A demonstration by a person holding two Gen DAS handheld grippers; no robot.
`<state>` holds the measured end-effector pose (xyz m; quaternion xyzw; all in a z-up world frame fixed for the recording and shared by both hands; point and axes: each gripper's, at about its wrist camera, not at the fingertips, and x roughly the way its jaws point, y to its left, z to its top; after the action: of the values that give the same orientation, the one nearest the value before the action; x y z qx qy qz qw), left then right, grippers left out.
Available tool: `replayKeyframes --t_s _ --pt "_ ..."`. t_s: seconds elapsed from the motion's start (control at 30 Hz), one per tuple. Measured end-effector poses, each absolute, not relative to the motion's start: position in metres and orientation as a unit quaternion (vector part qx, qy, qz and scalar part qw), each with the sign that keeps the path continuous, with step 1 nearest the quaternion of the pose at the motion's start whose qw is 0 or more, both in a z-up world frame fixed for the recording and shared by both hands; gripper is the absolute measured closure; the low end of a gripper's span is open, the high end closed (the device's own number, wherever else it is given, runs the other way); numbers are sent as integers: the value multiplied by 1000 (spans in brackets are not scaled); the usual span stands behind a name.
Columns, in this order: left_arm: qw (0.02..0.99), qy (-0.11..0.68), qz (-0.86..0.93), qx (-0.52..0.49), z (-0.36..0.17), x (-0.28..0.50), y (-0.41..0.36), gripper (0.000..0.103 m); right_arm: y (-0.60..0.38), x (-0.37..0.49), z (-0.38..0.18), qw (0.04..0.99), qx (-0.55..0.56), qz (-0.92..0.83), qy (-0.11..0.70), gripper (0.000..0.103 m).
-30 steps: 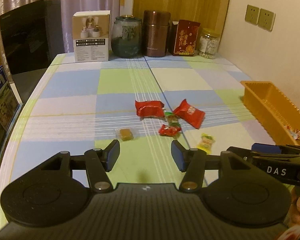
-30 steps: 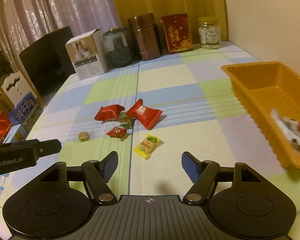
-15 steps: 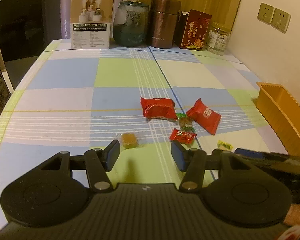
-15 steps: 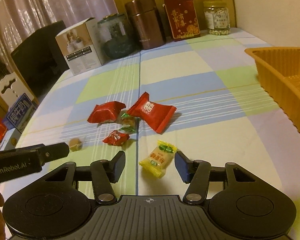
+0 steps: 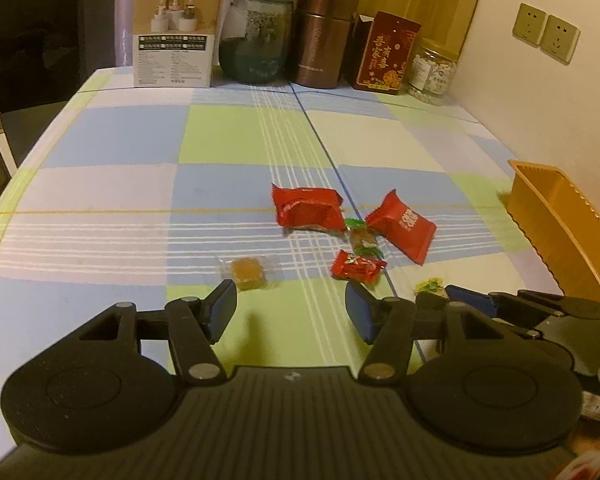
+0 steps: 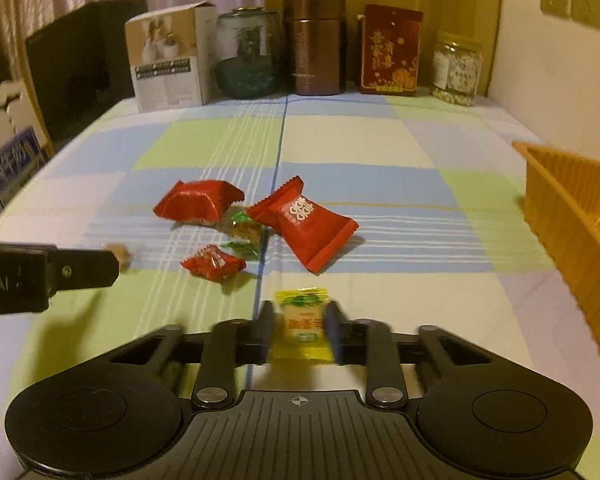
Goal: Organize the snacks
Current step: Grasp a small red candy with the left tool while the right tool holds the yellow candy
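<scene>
My right gripper is shut on a yellow snack packet that lies on the checked tablecloth. My left gripper is open and empty, low over the cloth, with a clear-wrapped brown candy just ahead of its left finger. Two large red packets, a small red candy and a green-wrapped candy lie in a cluster ahead. The orange tray stands at the right edge. The right gripper also shows in the left wrist view.
A white box, a glass jar, a brown canister, a red tin and a plastic jar line the table's back. A wall runs along the right, behind the tray. A dark chair stands at the back left.
My right gripper moved forward and down around the yellow packet and closed on it. My left gripper moved forward toward the brown candy and stayed open.
</scene>
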<state>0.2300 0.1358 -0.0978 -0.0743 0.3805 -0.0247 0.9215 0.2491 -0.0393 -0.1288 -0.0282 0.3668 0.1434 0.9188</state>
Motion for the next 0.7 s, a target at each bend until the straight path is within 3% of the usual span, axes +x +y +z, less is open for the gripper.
replayKeyframes --t_s 0.47,0.7 --pt "924 367 -105 -40 -113 257 100 48 -101 270 -77 929 -13 138 344 81" --pt "921 373 -110 -21 -131 279 88 61 -122 277 -92 914 29 133 381 81"
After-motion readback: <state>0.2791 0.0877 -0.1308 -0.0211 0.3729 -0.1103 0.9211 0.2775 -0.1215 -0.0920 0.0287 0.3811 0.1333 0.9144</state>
